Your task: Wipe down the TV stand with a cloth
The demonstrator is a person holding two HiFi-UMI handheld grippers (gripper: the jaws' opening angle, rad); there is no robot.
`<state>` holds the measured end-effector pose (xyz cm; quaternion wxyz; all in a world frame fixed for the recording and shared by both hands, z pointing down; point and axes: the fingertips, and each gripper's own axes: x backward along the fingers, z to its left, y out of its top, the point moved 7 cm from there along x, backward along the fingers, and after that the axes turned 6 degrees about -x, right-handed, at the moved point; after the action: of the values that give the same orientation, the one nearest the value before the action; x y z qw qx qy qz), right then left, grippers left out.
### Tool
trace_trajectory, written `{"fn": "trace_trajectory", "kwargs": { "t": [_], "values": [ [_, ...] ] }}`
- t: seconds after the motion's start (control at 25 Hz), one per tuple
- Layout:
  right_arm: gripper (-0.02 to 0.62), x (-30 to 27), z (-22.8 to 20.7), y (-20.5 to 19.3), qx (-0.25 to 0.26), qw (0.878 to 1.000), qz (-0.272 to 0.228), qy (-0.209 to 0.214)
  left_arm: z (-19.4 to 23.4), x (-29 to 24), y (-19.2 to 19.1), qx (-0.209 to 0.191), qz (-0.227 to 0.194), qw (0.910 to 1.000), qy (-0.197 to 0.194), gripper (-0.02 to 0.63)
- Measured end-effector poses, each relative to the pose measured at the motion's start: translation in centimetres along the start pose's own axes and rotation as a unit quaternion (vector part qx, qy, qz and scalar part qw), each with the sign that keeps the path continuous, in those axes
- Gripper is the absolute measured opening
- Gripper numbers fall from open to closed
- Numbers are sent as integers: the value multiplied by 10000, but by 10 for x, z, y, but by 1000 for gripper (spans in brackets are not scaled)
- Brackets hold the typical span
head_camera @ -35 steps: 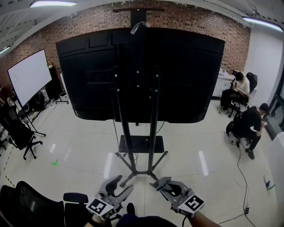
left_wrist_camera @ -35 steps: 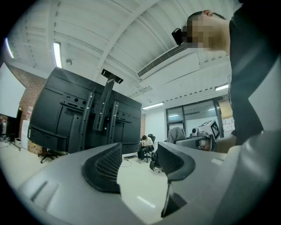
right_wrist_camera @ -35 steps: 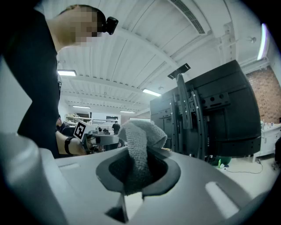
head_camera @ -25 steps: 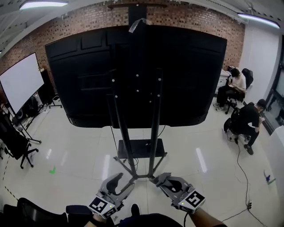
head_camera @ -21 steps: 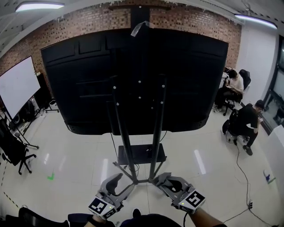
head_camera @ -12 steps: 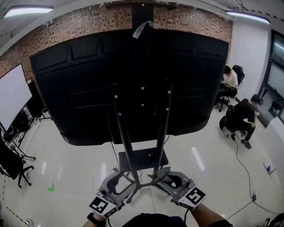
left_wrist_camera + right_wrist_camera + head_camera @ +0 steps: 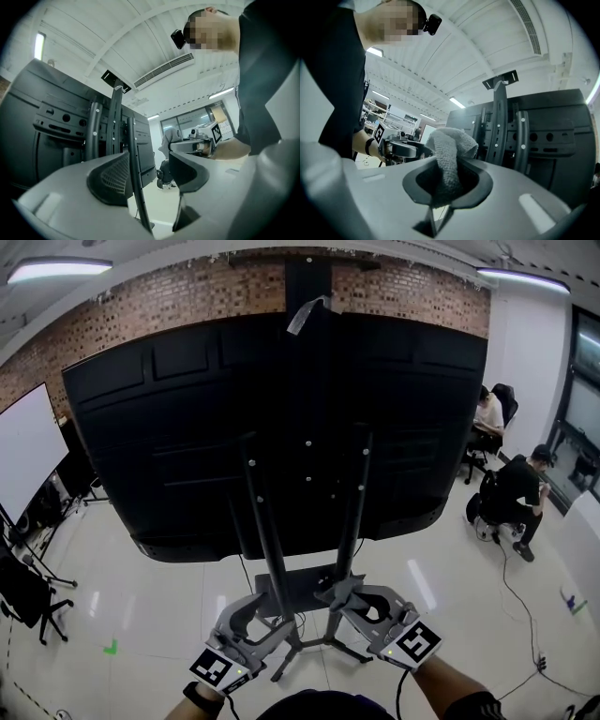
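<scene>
**Approach to the TV stand complete; wiping not yet started.**

The TV (image 7: 187, 427), seen from its black back, now fills more of the head view than a moment ago, because the person has stepped in close. The TV stand (image 7: 263, 540) carries it on two dark upright posts (image 7: 354, 512) above the pale floor (image 7: 159, 606). Both grippers now overlap the stand's lower part, where earlier they hung short of it. Judgement: the stand is within reach, and the first wiping pass can begin. The left gripper (image 7: 150, 173) has its jaws released and apart. One thin stand post shows in the gap, and contact cannot be told. The right gripper (image 7: 447, 180) has its jaws clenched on the cloth (image 7: 451, 140), a grey towelling wad. Its bunched top stands proud of the jaws, beside the posts and apart from them.
</scene>
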<state>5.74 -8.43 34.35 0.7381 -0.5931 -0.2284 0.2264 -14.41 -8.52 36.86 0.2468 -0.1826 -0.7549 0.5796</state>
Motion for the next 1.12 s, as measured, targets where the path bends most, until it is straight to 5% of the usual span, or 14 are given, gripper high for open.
{"fn": "trace_trajectory", "kwargs": {
  "t": [0.56, 1.12],
  "values": [
    [38, -45, -84, 99, 869, 9954, -387, 111, 49, -70, 111, -1375, -613, 9883, -236, 293],
    [40, -90, -200, 238, 1772, 9822, -476, -408, 132, -147, 206, -1349, -684, 9885, 28, 291]
  ]
}}
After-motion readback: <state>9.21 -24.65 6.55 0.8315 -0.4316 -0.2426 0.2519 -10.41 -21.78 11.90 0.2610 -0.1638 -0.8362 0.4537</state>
